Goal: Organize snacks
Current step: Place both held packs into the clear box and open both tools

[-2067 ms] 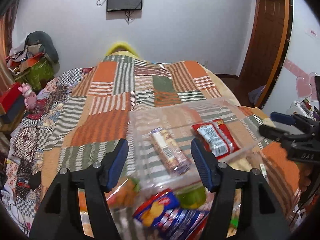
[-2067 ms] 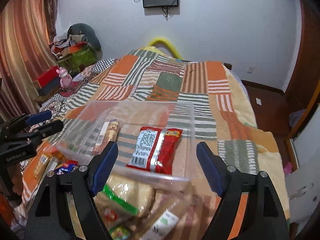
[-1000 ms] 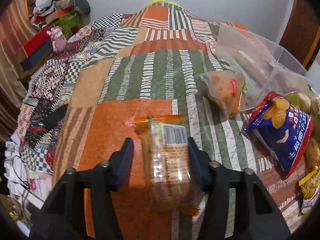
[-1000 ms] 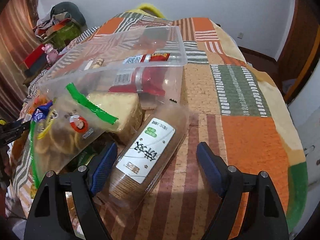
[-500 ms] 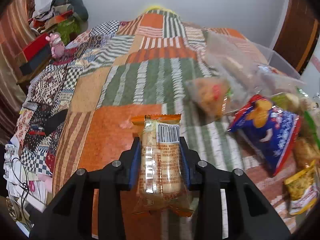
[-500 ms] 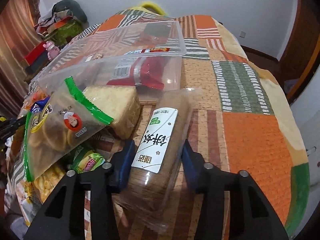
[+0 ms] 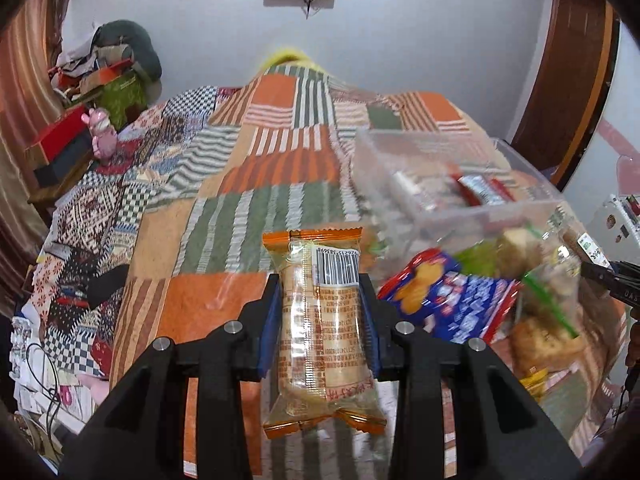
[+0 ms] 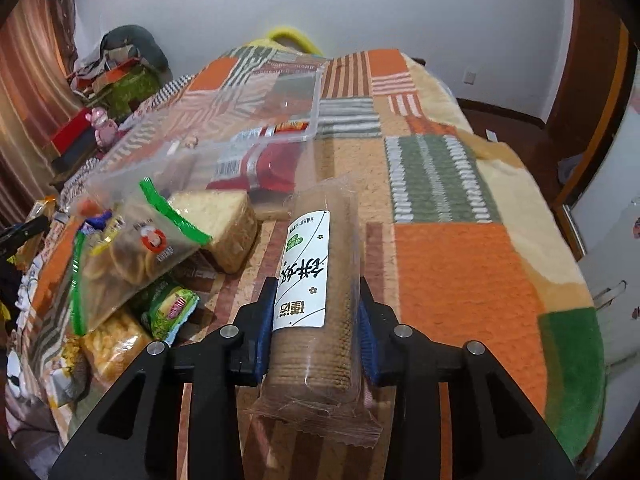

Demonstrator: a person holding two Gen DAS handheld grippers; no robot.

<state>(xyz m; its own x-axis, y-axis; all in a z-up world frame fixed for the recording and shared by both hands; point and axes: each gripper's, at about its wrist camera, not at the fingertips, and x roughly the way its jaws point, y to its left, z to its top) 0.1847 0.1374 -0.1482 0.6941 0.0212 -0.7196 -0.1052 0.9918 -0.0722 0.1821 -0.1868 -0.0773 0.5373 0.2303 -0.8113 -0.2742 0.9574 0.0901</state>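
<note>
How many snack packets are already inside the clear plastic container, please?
2 that I can make out: a red packet lying on the floor of the clear plastic container, and a slimmer pale packet beside it toward its left side. Others may be hidden behind the blurred wall.

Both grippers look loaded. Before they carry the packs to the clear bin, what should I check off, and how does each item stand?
1. Left gripper shut on the orange-edged cake pack: ok.
2. Right gripper shut on the biscuit sleeve: ok.
3. Clear bin open on top, no lid: ok.
4. Free room in the bin beside the red packet: ok.
5. Grip firm enough not to slip: cannot tell.
</note>
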